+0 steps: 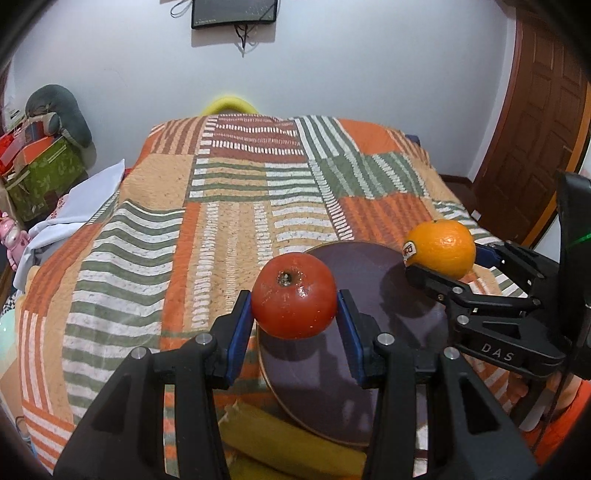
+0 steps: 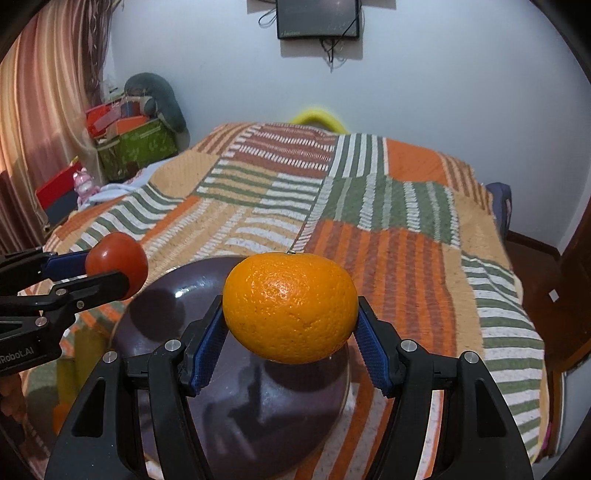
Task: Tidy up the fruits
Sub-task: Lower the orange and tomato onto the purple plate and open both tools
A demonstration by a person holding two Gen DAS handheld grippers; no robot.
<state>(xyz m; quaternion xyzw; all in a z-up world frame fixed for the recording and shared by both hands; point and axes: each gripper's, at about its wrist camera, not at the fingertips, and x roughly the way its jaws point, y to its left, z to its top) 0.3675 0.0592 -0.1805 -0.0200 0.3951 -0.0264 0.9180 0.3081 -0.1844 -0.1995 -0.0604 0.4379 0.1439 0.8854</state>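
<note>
My left gripper (image 1: 294,310) is shut on a red tomato (image 1: 293,295) and holds it above the near left edge of a dark purple plate (image 1: 369,266) on the bed. My right gripper (image 2: 290,325) is shut on an orange (image 2: 290,306) and holds it above the same plate (image 2: 258,398). In the left wrist view the orange (image 1: 441,247) and the right gripper (image 1: 443,271) are over the plate's right rim. In the right wrist view the tomato (image 2: 118,262) and the left gripper (image 2: 107,271) are at the plate's left.
A yellow banana (image 1: 288,439) lies on the patchwork quilt (image 1: 221,206) by the plate's near left edge. Boxes and a grey cushion (image 1: 62,114) stand at the far left. A wooden door (image 1: 532,122) is at the right. A monitor (image 2: 317,18) hangs on the wall.
</note>
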